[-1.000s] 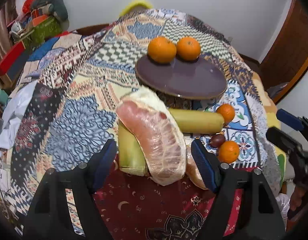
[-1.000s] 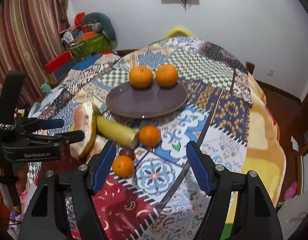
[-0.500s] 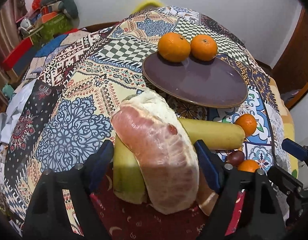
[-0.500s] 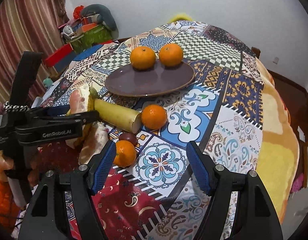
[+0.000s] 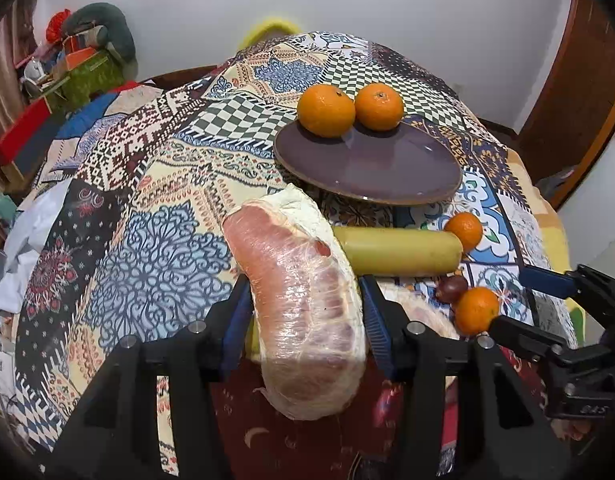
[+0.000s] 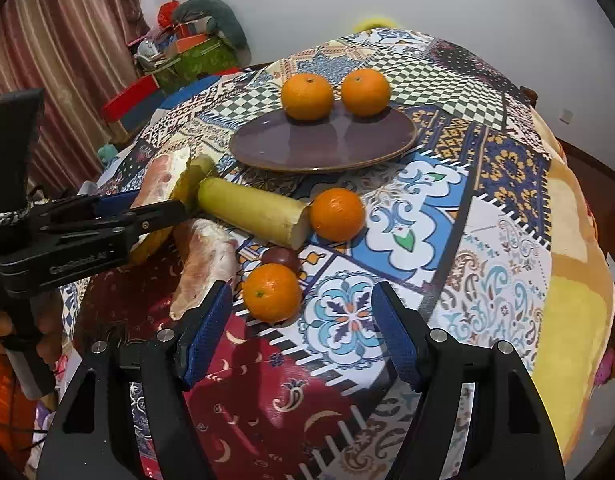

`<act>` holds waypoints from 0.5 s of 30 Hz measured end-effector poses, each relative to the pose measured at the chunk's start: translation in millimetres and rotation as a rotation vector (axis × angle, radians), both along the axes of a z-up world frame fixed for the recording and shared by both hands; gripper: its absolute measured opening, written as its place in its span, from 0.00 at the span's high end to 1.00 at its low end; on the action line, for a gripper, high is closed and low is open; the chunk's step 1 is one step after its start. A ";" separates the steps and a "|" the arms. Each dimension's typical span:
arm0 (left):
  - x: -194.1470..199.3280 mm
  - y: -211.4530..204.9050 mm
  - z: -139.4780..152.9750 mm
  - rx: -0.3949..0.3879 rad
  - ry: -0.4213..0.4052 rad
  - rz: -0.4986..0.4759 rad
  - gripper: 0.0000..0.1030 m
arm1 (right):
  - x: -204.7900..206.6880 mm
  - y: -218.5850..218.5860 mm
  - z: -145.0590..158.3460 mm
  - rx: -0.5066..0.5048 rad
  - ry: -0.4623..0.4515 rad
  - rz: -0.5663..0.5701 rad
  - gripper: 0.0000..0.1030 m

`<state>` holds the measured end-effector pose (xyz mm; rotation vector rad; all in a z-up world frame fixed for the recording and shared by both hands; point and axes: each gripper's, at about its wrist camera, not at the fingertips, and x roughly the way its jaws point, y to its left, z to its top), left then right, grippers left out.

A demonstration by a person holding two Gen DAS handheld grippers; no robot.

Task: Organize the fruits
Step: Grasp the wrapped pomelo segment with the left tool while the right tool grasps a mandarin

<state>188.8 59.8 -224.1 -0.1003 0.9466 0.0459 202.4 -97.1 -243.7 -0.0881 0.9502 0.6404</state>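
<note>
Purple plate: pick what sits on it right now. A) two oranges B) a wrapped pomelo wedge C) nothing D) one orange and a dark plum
A: two oranges rest side by side at the far edge of the purple plate; nothing else lies on it.

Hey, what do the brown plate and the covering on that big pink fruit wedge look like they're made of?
The plate looks like glazed ceramic: its purple-brown surface is glossy, mirroring the two oranges and a highlight, though glossy plastic can't be ruled out. The pink fruit wedge seems wrapped in clear plastic film: shiny, finely wrinkled, clinging tightly to the flesh.
</note>
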 end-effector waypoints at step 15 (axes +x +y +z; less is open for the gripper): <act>-38.6 2.5 12.6 -0.047 -0.046 -0.010 0.50 | 1.9 17.5 -14.2 -0.009 0.031 0.050 0.66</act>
